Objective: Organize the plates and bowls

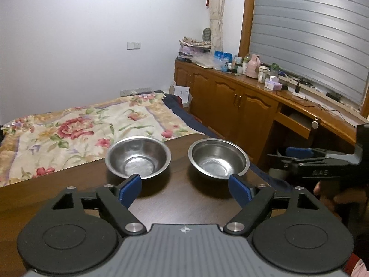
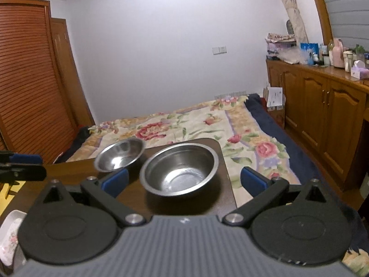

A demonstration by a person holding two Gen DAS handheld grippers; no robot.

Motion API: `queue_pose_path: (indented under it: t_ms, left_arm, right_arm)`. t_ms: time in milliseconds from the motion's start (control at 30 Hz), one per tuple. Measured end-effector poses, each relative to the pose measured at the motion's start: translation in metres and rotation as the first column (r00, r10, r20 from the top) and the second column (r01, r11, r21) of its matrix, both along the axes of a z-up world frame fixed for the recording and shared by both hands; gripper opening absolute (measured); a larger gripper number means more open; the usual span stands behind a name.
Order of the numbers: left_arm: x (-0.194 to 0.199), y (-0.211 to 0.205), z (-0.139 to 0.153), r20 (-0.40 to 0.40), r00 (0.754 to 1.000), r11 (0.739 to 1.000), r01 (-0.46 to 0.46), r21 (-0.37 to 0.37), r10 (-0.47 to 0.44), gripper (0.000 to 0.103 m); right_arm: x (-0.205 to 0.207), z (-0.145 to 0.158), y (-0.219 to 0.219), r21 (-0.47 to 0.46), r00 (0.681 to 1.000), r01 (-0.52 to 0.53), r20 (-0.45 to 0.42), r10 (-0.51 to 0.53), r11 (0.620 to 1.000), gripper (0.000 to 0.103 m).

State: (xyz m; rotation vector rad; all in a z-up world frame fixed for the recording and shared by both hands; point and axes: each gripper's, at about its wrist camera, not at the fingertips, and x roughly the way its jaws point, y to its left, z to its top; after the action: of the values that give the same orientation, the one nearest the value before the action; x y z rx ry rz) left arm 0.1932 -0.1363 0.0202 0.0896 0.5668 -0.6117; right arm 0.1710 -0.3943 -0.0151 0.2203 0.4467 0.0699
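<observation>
Two steel bowls stand side by side near the far edge of a dark wooden table (image 1: pixel 180 198). In the left wrist view the left bowl (image 1: pixel 138 157) and the right bowl (image 1: pixel 218 158) lie just beyond my left gripper (image 1: pixel 184 185), which is open and empty. The right wrist view has the right bowl (image 2: pixel 179 169) close in front of my right gripper (image 2: pixel 184 180), open with nothing held, and the left bowl (image 2: pixel 120 154) farther back. The right gripper (image 1: pixel 322 161) also shows at the right edge of the left wrist view. A flowered white plate (image 2: pixel 10 235) peeks in at lower left.
Beyond the table lies a bed with a floral quilt (image 1: pixel 76 129). A wooden cabinet (image 1: pixel 242 99) with bottles and boxes on top runs along the right wall, with an open drawer (image 1: pixel 297 122). A slatted wardrobe (image 2: pixel 30 87) stands on the left.
</observation>
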Motion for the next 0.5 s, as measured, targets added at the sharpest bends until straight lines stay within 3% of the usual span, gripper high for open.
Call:
queue_pose_path:
  t_ms: [200, 267, 500]
  left_arm:
    - [0.027, -0.023, -0.006, -0.042, 0.999, 0.998, 0.019, 0.054, -0.017, 0.074]
    - [0.034, -0.029, -0.008, -0.053, 0.998, 0.997, 0.028, 0.066, -0.024, 0.072]
    - [0.064, -0.047, -0.021, -0.118, 0.992, 0.995, 0.062, 0.080, -0.053, 0.065]
  right_arm:
    - [0.024, -0.011, -0.009, 0.018, 0.999, -0.018, -0.031, 0.019, 1.000, 0.101]
    - [0.031, -0.013, -0.011, 0.023, 0.998, -0.030, -0.045, 0.031, 0.999, 0.090]
    - [0.049, -0.026, -0.014, 0.066, 0.992, -0.062, -0.106, 0.069, 0.996, 0.076]
